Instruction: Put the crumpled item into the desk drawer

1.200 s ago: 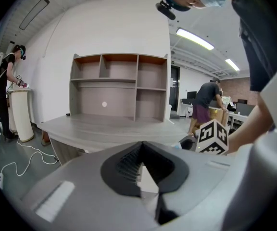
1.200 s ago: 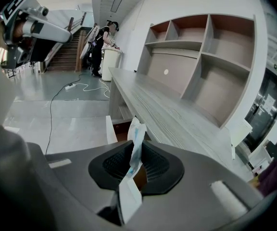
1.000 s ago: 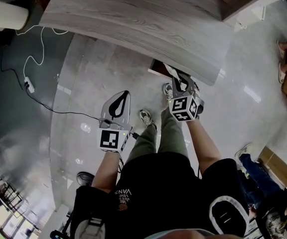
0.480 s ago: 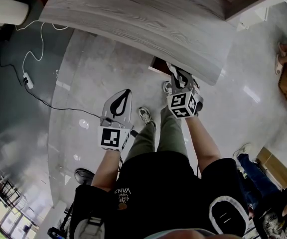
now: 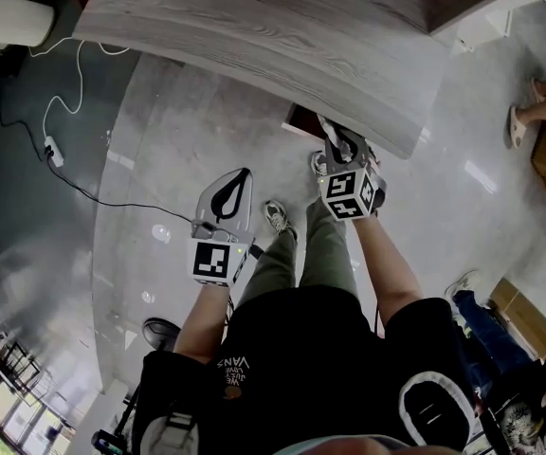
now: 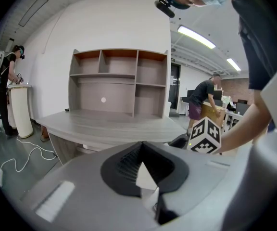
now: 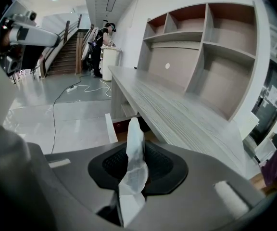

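Note:
My right gripper (image 5: 336, 140) is shut on a crumpled white tissue (image 7: 134, 163), which stands up between its jaws. It hangs just below the front edge of the grey wooden desk (image 5: 282, 27), over the open drawer (image 5: 298, 122). In the right gripper view the drawer (image 7: 113, 127) shows its white front and brown inside right beyond the tissue. My left gripper (image 5: 229, 190) is shut with nothing in it, held lower left over the floor, apart from the desk. In the left gripper view the left gripper (image 6: 145, 177) points at the desk (image 6: 109, 126).
A shelf unit (image 6: 119, 83) stands on the desk's back. A white cable and power strip (image 5: 55, 154) lie on the floor at left. My own legs and shoes (image 5: 278, 221) are between the grippers. Other people stand at the right (image 5: 538, 112) and by a white stand (image 7: 100, 44).
The right gripper with the tissue has edged slightly toward the desk and drawer. The left gripper has hardly moved.

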`<state>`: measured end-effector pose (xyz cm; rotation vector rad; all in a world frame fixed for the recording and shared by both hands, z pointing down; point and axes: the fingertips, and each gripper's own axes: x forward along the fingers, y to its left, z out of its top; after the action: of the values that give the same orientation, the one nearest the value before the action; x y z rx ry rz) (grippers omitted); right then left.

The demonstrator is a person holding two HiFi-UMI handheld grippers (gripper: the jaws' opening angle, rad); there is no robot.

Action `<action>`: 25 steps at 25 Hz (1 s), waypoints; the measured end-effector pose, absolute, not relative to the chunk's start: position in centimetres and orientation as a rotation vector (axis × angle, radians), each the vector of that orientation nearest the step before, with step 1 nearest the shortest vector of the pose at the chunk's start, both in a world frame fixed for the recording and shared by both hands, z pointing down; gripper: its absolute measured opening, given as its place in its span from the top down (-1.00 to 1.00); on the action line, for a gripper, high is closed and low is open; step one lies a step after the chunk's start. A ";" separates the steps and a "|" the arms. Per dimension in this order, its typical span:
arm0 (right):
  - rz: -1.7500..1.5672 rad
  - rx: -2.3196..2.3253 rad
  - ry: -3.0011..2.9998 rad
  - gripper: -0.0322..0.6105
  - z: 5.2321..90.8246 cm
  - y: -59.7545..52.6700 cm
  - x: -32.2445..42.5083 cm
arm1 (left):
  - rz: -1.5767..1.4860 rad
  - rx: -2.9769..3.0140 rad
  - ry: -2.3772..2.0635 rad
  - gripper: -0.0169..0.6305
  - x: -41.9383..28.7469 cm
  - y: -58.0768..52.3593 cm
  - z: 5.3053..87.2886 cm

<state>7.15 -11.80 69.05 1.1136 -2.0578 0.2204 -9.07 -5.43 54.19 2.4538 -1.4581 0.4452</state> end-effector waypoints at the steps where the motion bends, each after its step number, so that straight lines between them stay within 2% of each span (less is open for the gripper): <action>1: 0.229 1.115 -2.060 0.72 69.2 -11.7 7.2 | 0.448 2.457 -1.457 0.79 -9.1 -5.4 54.2; 12: 0.315 1.130 -2.085 0.61 69.9 -11.3 7.5 | 0.457 2.466 -1.449 0.79 -8.6 -5.2 55.0; 25: 0.300 1.191 -2.117 0.60 68.5 -11.7 7.8 | 0.465 2.453 -1.454 0.79 -8.4 -5.4 55.5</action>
<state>7.76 -11.73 68.51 1.1906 -2.1169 0.2997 -8.41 -5.38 55.47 2.4526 -1.4539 0.4648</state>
